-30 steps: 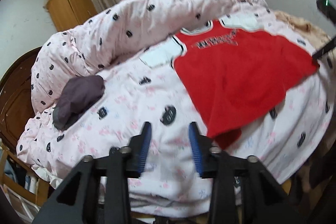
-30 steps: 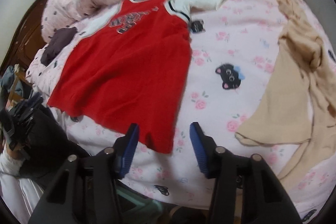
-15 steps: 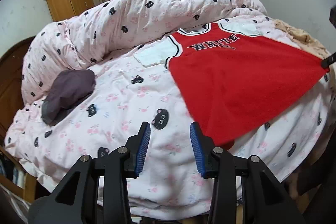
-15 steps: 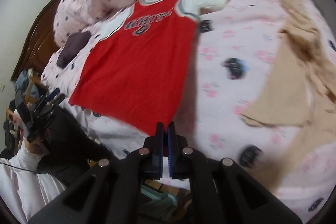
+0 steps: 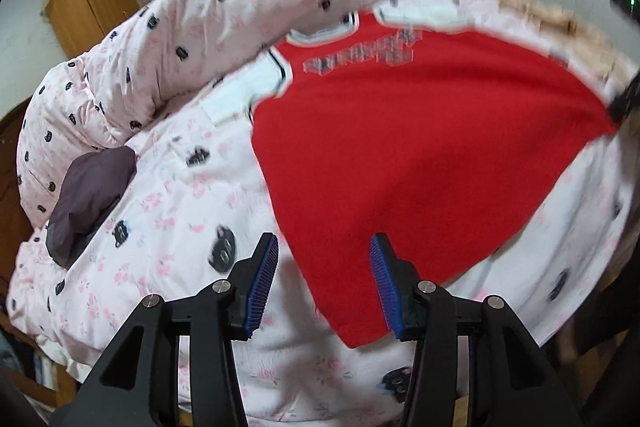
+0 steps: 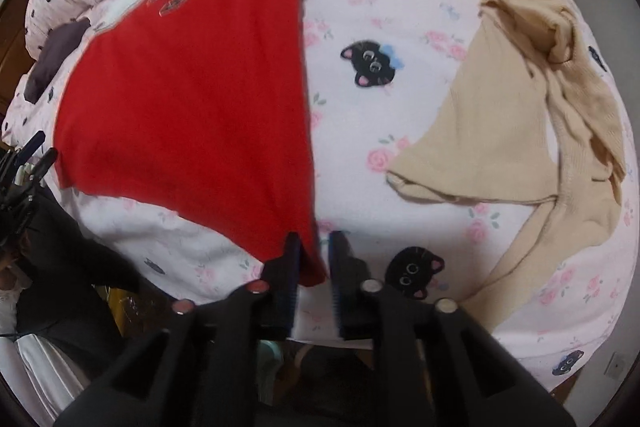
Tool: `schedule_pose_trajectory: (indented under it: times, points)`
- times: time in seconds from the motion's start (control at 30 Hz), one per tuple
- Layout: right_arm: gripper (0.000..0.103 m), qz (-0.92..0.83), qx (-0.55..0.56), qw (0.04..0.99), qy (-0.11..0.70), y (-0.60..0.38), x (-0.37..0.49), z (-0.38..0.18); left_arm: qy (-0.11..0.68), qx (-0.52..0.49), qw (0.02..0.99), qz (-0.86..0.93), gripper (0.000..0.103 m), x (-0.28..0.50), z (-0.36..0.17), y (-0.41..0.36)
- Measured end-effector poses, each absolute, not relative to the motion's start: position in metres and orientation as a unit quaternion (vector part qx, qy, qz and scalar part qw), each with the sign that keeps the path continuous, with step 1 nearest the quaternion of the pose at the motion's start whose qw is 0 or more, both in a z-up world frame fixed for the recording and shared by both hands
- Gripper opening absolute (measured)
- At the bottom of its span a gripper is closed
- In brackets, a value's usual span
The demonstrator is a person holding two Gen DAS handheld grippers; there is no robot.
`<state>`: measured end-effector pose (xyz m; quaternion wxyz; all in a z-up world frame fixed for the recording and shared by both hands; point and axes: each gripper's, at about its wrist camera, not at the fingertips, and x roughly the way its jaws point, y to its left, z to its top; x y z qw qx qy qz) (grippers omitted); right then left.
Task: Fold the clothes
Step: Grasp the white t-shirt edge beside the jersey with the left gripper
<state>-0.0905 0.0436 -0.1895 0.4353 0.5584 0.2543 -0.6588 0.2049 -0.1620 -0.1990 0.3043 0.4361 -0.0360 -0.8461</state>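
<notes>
A red sleeveless jersey (image 5: 400,167) with white trim lies spread face up on the pink cat-print bed cover (image 5: 168,227). My left gripper (image 5: 323,267) is open and hovers just above the jersey's near hem corner, touching nothing. In the right wrist view the jersey (image 6: 192,107) reaches down to my right gripper (image 6: 315,259). Its jaws stand a little apart with the other hem corner lying between them. The right gripper (image 5: 624,99) also shows at the left wrist view's right edge, at that corner. Both views are blurred.
A beige garment (image 6: 520,107) lies crumpled right of the jersey. A dark grey garment (image 5: 88,195) sits at the bed's left side. A rolled duvet (image 5: 200,39) lines the far edge, with a wooden wardrobe (image 5: 92,11) behind. A person's dark clothing (image 6: 60,247) is at the bed's near edge.
My right gripper shut on the jersey's hem corner half a second ago and its jaws now stand slightly apart. My left gripper has moved closer to the other hem corner, still open.
</notes>
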Motion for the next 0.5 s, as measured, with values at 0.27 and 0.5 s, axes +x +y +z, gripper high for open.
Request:
schedule_pose_trajectory:
  times: [0.27,0.5]
  points:
    - [0.046,-0.703,0.536,0.403,0.236,0.055,-0.102,-0.171,-0.041,0.401,0.318,-0.858,0.053,0.222,-0.176,-0.160]
    - [0.047,-0.768,0.442,0.376,0.272,0.043,-0.098,-0.129,-0.007,0.324,0.342,-0.882,0.066,0.211,-0.138,-0.208]
